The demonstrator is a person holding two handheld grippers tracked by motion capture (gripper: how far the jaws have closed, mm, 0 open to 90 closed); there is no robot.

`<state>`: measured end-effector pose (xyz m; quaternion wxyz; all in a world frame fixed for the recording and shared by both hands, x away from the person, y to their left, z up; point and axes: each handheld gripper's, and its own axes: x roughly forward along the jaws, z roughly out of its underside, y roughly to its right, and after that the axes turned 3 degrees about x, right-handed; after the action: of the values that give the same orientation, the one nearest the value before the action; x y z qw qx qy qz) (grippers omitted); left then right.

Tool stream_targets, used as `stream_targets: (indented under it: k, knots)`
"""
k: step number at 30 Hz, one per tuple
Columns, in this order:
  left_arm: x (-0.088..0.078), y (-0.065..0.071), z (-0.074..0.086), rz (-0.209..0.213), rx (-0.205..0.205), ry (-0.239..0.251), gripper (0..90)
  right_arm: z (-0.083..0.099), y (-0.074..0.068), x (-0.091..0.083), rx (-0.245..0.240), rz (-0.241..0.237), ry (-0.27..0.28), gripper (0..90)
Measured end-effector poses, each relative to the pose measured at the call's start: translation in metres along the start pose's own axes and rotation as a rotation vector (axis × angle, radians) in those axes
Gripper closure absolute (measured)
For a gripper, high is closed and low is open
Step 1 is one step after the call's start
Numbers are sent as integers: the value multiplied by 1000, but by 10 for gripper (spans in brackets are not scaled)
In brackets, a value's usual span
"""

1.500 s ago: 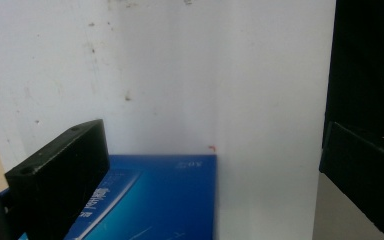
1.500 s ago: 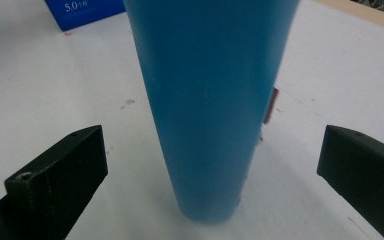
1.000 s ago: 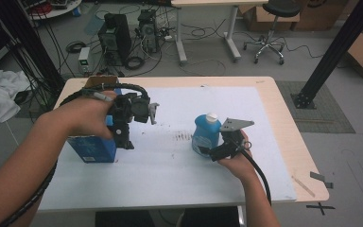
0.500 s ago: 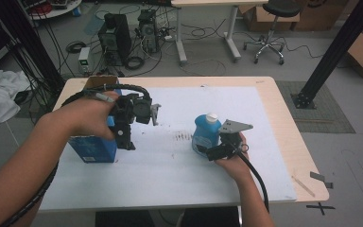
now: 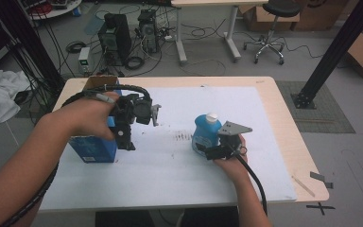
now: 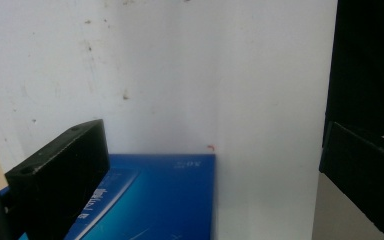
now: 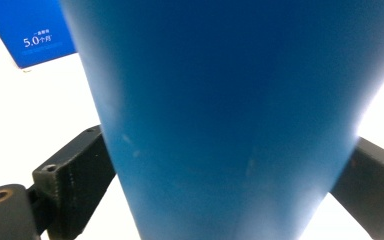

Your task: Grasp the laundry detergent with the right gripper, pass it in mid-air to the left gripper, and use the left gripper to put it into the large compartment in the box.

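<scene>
A blue bottle [image 5: 205, 135] with a white cap [image 5: 211, 117] stands upright on the white-covered worktop [image 5: 170, 184]; its contents cannot be seen. The right claw [image 5: 207, 152] has just been closing, its jaws against the bottle's sides. The left claw [image 5: 124, 142] hangs wide open, holding nothing, over the near end of a closed blue box [image 5: 92, 149], well left of the bottle.
</scene>
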<state>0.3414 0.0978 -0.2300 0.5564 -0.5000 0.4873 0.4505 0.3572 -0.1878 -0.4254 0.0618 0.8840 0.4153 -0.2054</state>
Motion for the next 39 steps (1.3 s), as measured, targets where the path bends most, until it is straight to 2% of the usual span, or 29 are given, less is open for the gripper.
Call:
stream_targets:
  k: [2, 16, 27, 39]
  knots:
    - [0, 0, 0, -1, 0, 0, 1, 1, 0, 0, 1, -8, 7, 131]
    - [1, 1, 0, -2, 2, 2, 3, 2, -2, 2, 3, 6, 26, 173]
    - [3, 1, 1, 0, -1, -2, 3, 4, -2, 2, 9, 14, 44, 251]
    - [5, 1, 2, 2, -2, -1, 3, 4, -2, 1, 5, -3, 61, 334]
